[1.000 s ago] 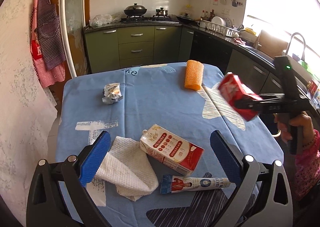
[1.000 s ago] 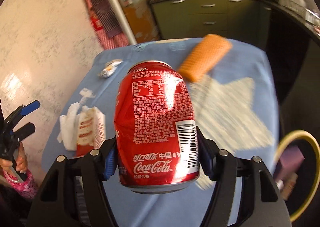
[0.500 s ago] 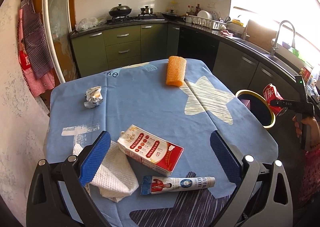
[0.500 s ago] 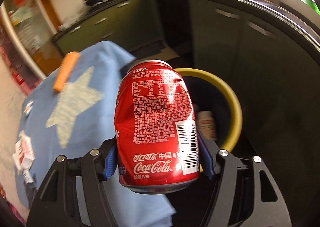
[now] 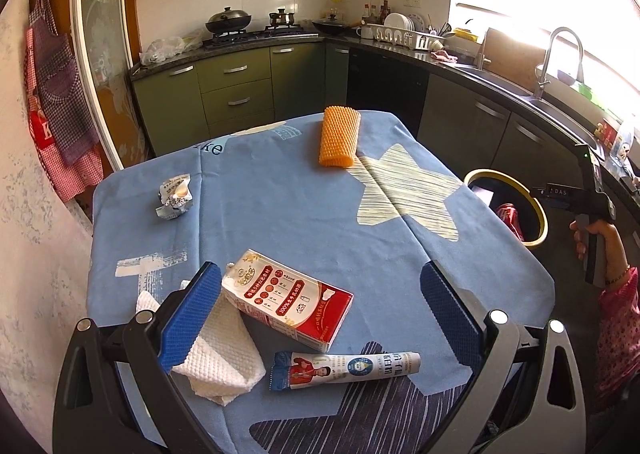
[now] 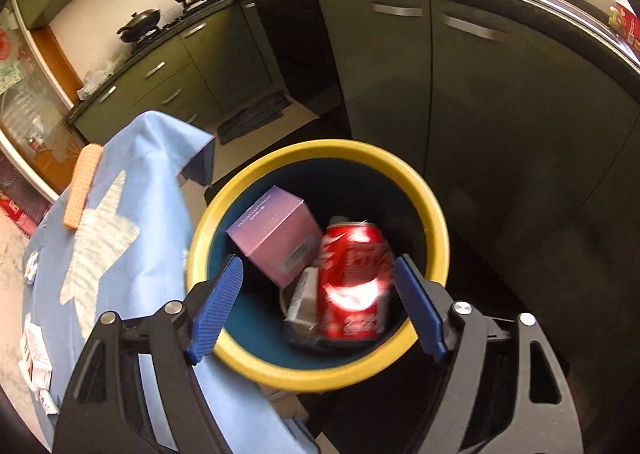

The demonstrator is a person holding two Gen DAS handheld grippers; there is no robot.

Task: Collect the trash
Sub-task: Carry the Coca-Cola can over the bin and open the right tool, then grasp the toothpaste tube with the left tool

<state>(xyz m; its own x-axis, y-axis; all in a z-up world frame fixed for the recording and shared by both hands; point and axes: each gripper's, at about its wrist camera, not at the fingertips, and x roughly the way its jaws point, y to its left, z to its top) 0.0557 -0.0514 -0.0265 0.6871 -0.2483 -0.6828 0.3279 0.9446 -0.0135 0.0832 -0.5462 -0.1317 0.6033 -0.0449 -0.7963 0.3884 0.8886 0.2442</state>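
Note:
My right gripper [image 6: 318, 306] is open and empty above the yellow-rimmed bin [image 6: 434, 210]. A red Coca-Cola can [image 6: 354, 282], blurred, lies inside the bin beside a purple box [image 6: 272, 234]. The bin [image 5: 538, 210] and the can [image 5: 509, 214] also show in the left wrist view, right of the table. My left gripper [image 5: 320, 318] is open and empty over the near table edge. On the blue cloth lie a red-and-white carton [image 5: 288, 300], a white paper towel [image 5: 216, 354], a tube [image 5: 344, 368], a crumpled wrapper [image 5: 174, 196] and an orange foam net [image 5: 338, 136].
The table [image 5: 280, 198] carries a blue star-print cloth. Green kitchen cabinets [image 5: 236, 94] and a dark counter with a sink run behind and to the right. An apron [image 5: 60, 106] hangs on the left wall. The bin stands on the floor between table and cabinets.
My right gripper swung from over the table to above the bin, opened and let go of the can, which now lies in the bin. The left gripper stayed open, drifting slightly.

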